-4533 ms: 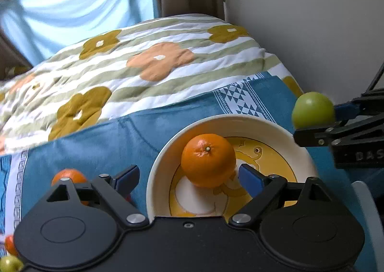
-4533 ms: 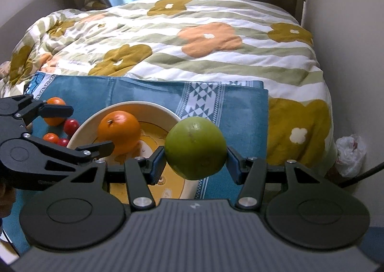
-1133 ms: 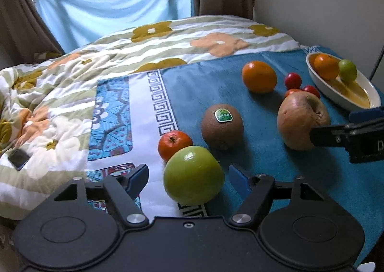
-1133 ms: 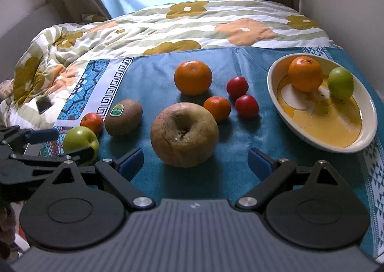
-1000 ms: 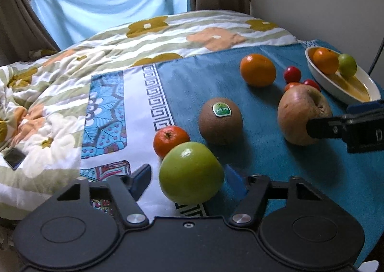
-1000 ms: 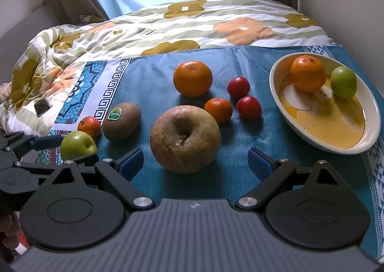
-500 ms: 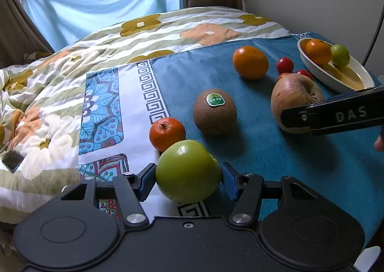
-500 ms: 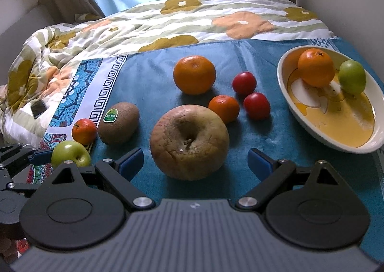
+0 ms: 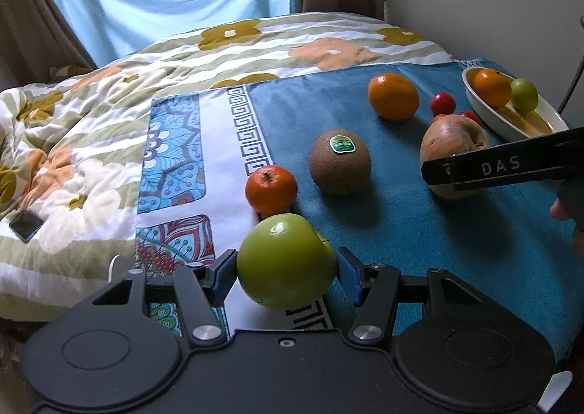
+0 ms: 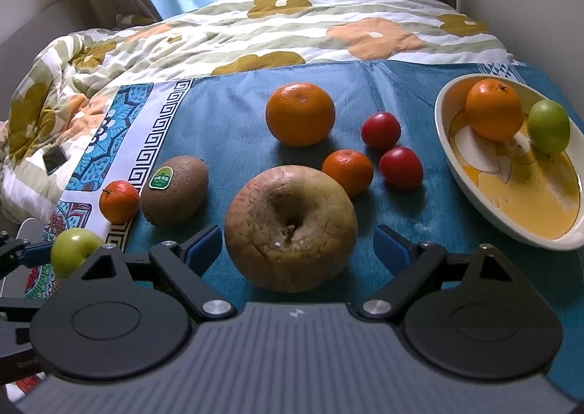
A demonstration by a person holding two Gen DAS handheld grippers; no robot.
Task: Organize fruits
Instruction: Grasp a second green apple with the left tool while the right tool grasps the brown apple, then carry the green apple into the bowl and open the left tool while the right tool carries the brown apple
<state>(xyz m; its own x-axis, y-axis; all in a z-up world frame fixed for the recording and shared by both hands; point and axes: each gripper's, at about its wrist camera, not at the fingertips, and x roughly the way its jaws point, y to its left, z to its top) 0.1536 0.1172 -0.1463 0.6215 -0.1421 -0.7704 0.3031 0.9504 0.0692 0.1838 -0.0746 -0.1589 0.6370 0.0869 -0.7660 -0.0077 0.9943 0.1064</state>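
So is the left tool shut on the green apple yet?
Shut on it: the left tool has both blue pads pressed against the green apple, one on each side.

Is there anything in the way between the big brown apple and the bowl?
Yes. Two red tomatoes and a small orange lie on the cloth between the big brown apple and the bowl. Lifted over them, the apple's path looks clear.

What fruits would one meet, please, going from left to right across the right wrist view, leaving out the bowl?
green apple → small mandarin → kiwi → large brownish apple → second small mandarin → lower red tomato
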